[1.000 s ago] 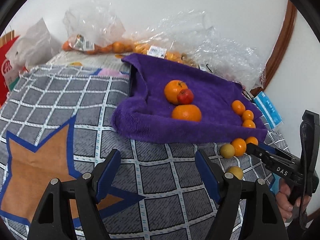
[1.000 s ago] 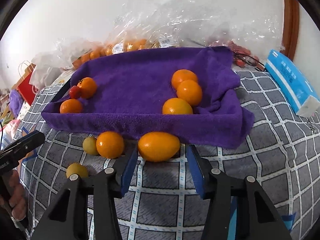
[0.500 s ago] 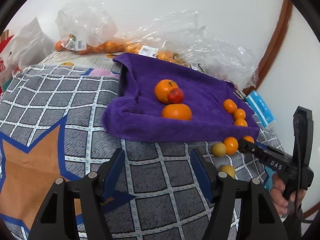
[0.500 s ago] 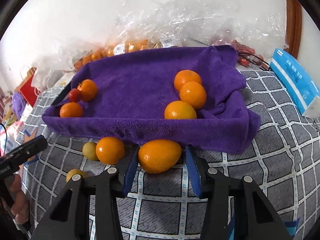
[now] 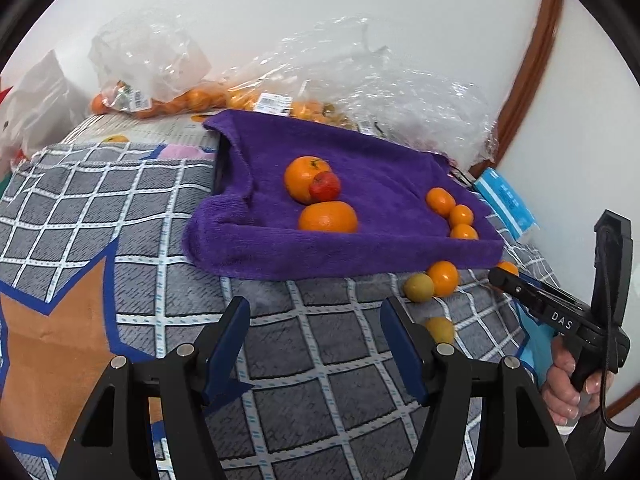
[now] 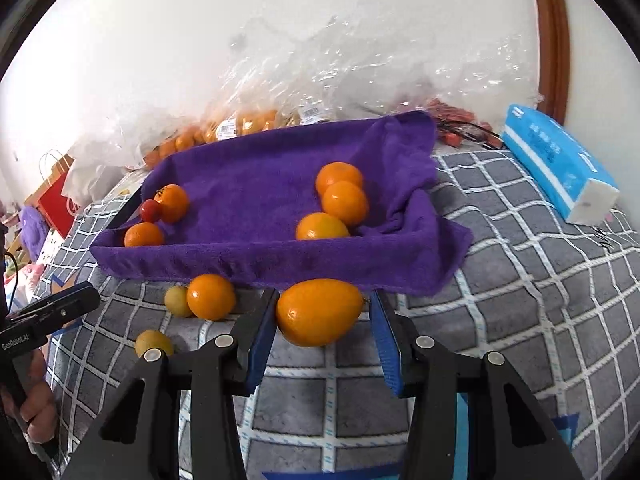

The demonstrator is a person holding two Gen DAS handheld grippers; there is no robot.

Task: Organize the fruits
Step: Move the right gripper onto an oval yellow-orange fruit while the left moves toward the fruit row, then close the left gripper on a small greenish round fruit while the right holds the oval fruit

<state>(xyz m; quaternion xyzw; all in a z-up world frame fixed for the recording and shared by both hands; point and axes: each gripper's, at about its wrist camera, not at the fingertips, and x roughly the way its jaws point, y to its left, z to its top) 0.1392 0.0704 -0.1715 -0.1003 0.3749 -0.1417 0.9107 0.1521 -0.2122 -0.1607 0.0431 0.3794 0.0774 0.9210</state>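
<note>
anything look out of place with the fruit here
Yes. Four fruits sit off the purple towel on the checked cover: an oval orange fruit between the open right gripper fingers, a round orange one and two yellowish ones.

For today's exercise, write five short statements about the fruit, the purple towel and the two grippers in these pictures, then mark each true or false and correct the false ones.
1. The right gripper has its open fingers on either side of the large oval orange fruit. True.
2. The left gripper grips a yellow fruit. False: it is open with nothing between its fingers.
3. A small red fruit lies on the purple towel, touching an orange. True.
4. All the fruit is already on the towel. False: a yellow-green fruit and a round orange fruit, among others, lie on the checked cloth in front of it.
5. The blue tissue pack lies on the towel. False: it lies on the checked cloth, to the right of the towel.
</note>
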